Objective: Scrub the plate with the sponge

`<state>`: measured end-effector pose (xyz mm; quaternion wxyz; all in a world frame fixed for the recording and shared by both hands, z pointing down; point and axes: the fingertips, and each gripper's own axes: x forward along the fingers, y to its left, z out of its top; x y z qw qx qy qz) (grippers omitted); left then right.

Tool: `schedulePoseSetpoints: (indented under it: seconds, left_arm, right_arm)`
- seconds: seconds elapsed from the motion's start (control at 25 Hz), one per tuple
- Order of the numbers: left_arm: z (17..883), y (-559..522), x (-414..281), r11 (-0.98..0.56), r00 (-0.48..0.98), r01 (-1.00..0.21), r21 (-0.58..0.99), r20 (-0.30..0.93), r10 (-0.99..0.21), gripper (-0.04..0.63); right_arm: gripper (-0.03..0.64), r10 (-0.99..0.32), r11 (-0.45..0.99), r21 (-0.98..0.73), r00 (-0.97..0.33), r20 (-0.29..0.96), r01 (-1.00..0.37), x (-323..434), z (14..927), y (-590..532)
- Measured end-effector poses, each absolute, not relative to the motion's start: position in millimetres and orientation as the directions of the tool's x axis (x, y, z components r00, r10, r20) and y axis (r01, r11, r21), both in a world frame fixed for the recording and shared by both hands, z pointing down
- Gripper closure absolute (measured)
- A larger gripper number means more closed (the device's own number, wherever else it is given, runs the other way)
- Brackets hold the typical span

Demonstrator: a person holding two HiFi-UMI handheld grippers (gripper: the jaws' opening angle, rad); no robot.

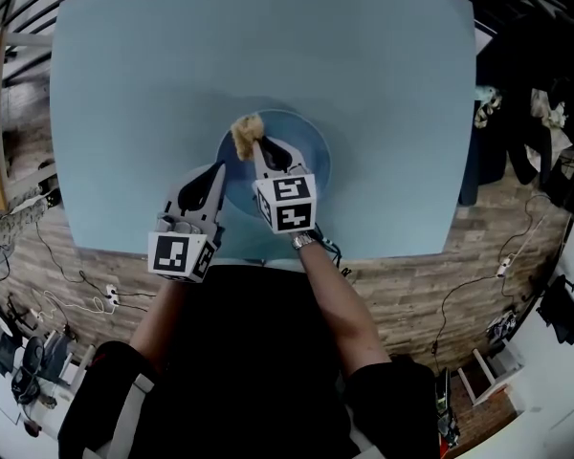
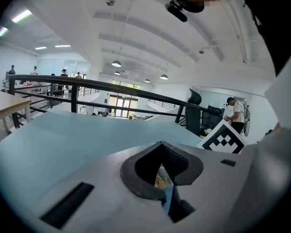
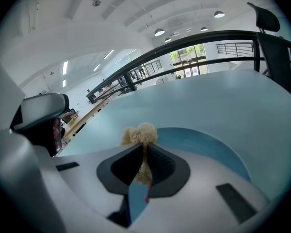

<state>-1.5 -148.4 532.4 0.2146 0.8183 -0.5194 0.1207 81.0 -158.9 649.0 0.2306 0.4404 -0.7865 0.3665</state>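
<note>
The plate (image 1: 312,147) lies on the tabletop (image 1: 364,75), near its edge closest to the person and about midway across. The left gripper (image 1: 218,169) sits at the plate's left rim, its jaws closed on that rim. To its right, the right gripper (image 1: 255,144) reaches over the plate and clamps the sponge (image 1: 247,127), which sits over the plate's far left rim.

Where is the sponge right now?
In the head view, the sponge is pinched in the jaws of the right gripper. It is at the far left rim of the blue plate, near the middle of the table.
</note>
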Motion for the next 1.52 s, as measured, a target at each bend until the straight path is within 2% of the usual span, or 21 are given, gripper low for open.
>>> schedulePoseSetpoints:
  seconds: [1.52]
  left_arm:
    - [525.0,-137.7,9.5,-0.418,0.474,-0.881,0.223,0.395,-0.787,0.594]
  right_arm:
    - [0.583,-0.591,0.099,-0.264,-0.27,0.76,-0.959,192.6,655.2,-132.3]
